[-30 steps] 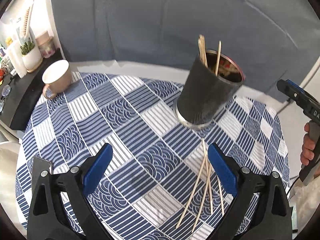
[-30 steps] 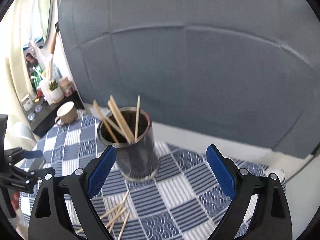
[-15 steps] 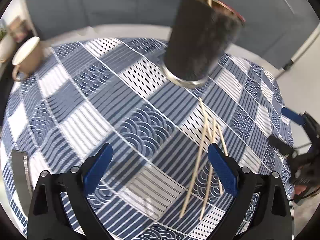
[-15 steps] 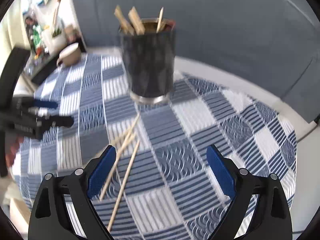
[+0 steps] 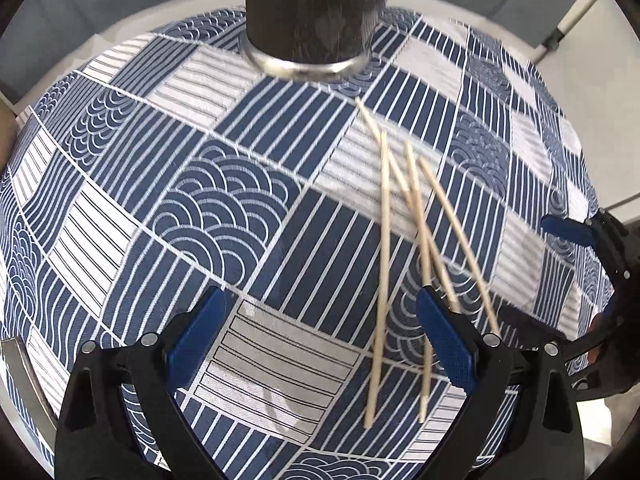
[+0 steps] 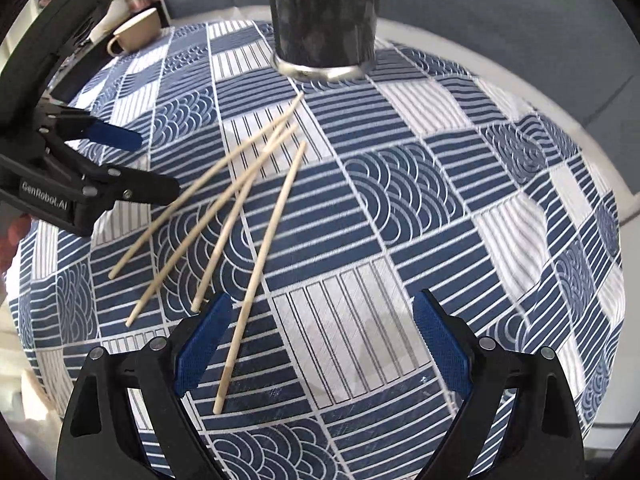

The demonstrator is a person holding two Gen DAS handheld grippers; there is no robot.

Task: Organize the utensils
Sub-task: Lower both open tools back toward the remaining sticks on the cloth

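Left wrist view: the left gripper (image 5: 320, 336) is held low over the patterned tablecloth (image 5: 224, 208), its blue-padded jaws spread wide apart with nothing between them. Four loose chopsticks (image 5: 384, 248) are seen lying flat on the cloth just ahead of and partly under the right-hand finger of this gripper; they are fanned and crossed over one another, with their far tips pointed toward the dark cylindrical holder (image 5: 316, 20). The holder is stood upright on the cloth straight ahead, well beyond the fingertips, and its top is cut off by the frame, so its contents cannot be told. The right gripper (image 5: 584, 264) is glimpsed at the far right edge, beyond the chopsticks. In the right wrist view, the right gripper (image 6: 320, 340) is likewise held over the cloth with its jaws parted wide and empty. The chopsticks (image 6: 240, 208) are spread to the left of its centre line, the nearest one being passed just beside the left-hand pad. The holder (image 6: 324, 20) is placed ahead, slightly left of centre. The left gripper (image 6: 92, 160) is seen at the left, past the chopsticks, and a beige cup (image 6: 136, 36) is set far off on the cloth behind it.
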